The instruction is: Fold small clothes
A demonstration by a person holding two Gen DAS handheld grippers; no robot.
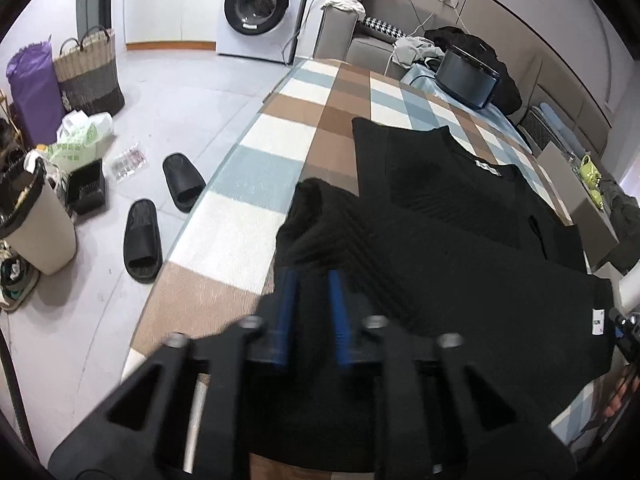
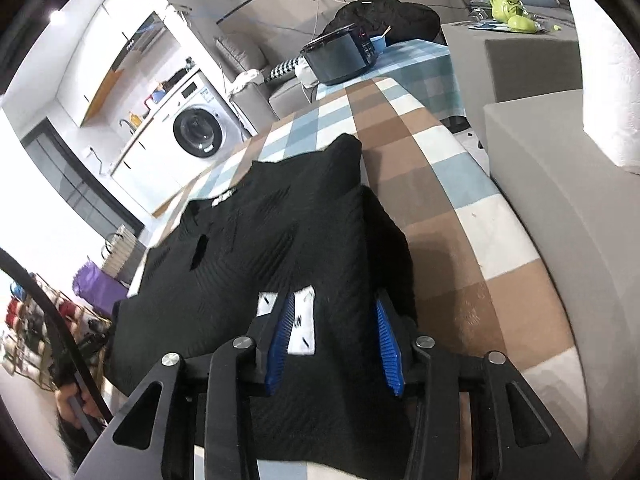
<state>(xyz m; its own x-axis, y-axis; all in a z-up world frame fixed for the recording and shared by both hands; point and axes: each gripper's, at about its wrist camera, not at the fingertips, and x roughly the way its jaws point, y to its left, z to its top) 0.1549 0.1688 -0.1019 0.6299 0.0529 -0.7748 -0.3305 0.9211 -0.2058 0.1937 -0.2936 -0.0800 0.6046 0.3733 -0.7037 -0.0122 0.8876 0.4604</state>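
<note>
Got my left gripper (image 1: 314, 312) pinched tight and my right gripper (image 2: 334, 340) clamped on the near hem of the black knit top (image 1: 460, 216) lying on the checked table (image 1: 256, 216), and uneven lifting could skew the fold.

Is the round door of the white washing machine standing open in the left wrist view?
No, the white washing machine's round dark door sits closed, flush against its front.
</note>
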